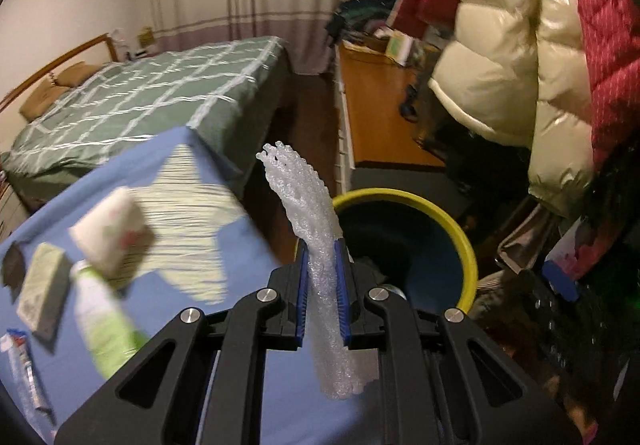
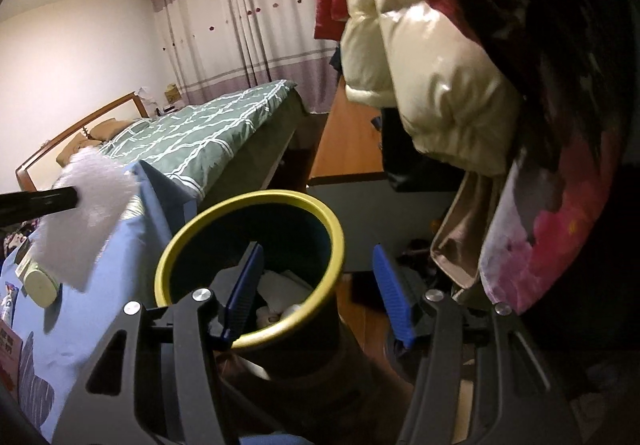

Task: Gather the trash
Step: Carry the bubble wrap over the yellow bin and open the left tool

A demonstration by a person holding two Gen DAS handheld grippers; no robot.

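Left wrist view is showing the left gripper [image 1: 324, 285] pinching a strip of white foam wrap [image 1: 316, 229] upright between its blue pads, just beside the yellow-rimmed trash bin [image 1: 460, 233] and over the edge of the blue-covered table [image 1: 120, 173]. Right wrist view is showing the right gripper [image 2: 316, 289] hanging spread wide and holding nothing over the bin [image 2: 256, 201], which is sitting beside the table with scraps lying inside.
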